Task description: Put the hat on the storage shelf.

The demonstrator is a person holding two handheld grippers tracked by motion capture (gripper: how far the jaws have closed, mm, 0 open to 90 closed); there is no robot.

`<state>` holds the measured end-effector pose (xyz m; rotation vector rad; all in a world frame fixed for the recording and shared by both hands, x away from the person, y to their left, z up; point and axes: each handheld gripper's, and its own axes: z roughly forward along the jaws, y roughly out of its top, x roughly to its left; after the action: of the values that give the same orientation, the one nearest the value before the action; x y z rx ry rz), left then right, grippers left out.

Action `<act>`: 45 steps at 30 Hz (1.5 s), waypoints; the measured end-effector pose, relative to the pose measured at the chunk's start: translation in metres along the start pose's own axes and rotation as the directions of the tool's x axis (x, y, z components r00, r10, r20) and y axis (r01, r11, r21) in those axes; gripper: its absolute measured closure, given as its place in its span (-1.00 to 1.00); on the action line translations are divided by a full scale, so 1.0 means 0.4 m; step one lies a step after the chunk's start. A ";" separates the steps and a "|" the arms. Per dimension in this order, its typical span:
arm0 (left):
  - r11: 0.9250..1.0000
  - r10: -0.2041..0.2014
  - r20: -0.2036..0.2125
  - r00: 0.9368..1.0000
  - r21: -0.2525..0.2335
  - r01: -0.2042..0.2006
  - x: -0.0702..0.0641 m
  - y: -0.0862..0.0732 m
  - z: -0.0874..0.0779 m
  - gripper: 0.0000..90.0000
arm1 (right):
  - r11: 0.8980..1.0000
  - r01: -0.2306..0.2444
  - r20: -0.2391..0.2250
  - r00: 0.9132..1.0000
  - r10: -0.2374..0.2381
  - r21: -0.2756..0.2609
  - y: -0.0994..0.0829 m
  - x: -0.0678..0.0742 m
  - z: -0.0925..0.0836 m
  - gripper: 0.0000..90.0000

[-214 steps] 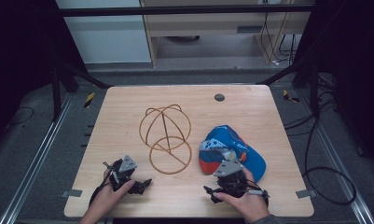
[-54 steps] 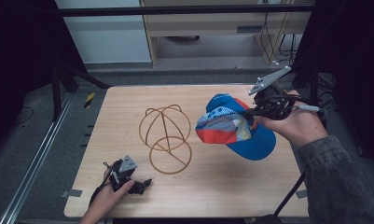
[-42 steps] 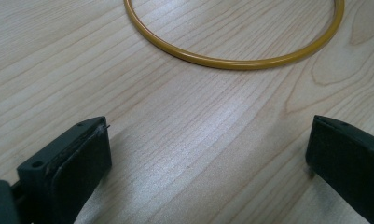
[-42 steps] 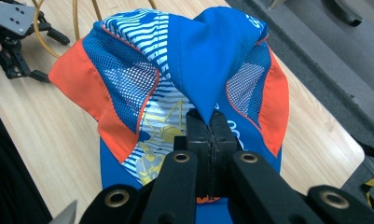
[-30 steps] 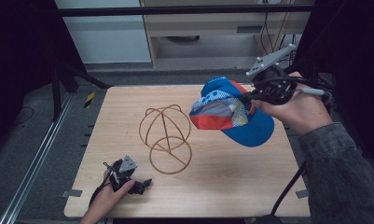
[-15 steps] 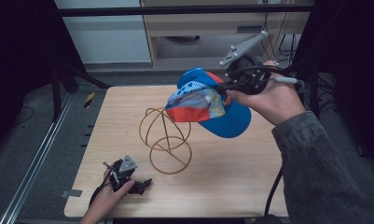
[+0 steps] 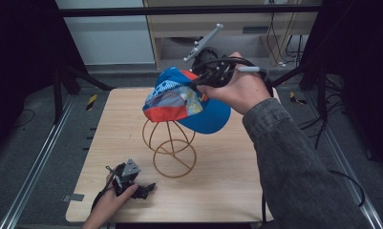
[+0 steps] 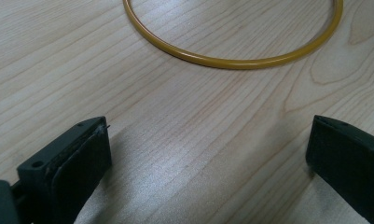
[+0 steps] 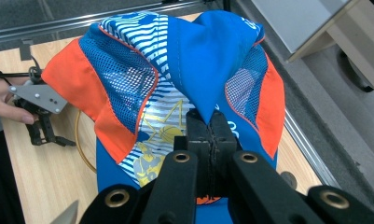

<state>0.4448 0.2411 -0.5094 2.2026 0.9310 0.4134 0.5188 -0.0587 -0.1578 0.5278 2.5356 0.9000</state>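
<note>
The right gripper (image 7: 201, 86) is clamped tight on a fold of the cap (image 7: 186, 102), its jaws pressed together on the blue fabric, as the right gripper view shows (image 9: 208, 135). The cap (image 9: 175, 84) hangs from those jaws in the air, just above the top of the wire stand (image 7: 170, 150). The left gripper (image 7: 132, 183) rests on the table (image 7: 227, 191) with its jaws spread wide and nothing between them; the stand's base ring (image 8: 231, 58) lies just ahead of them.

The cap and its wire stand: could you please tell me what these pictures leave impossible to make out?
- High view: the cap hides the top of the wire stand.
- Left gripper view: the top edge cuts off the stand's base ring.
- Right gripper view: the right gripper hides the pinched fabric.
</note>
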 end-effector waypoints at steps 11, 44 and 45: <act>1.000 0.000 0.000 1.000 0.000 0.000 0.000 0.000 0.000 -1.00 | 1.000 0.028 -0.039 0.999 -0.028 0.008 0.052 0.021 0.063 1.00; 1.000 -0.003 0.002 1.000 -0.001 0.003 0.000 0.000 0.000 -1.00 | 0.991 0.102 -0.133 0.987 -0.090 0.088 0.063 0.117 0.230 1.00; 1.000 -0.002 0.002 1.000 -0.001 0.002 0.000 0.000 0.000 -1.00 | 0.991 0.101 -0.133 0.987 -0.088 0.091 0.062 0.120 0.233 1.00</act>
<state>0.4447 0.2410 -0.5094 2.2005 0.9324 0.4107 0.5283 0.0291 -0.2196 0.3853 2.7071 0.8031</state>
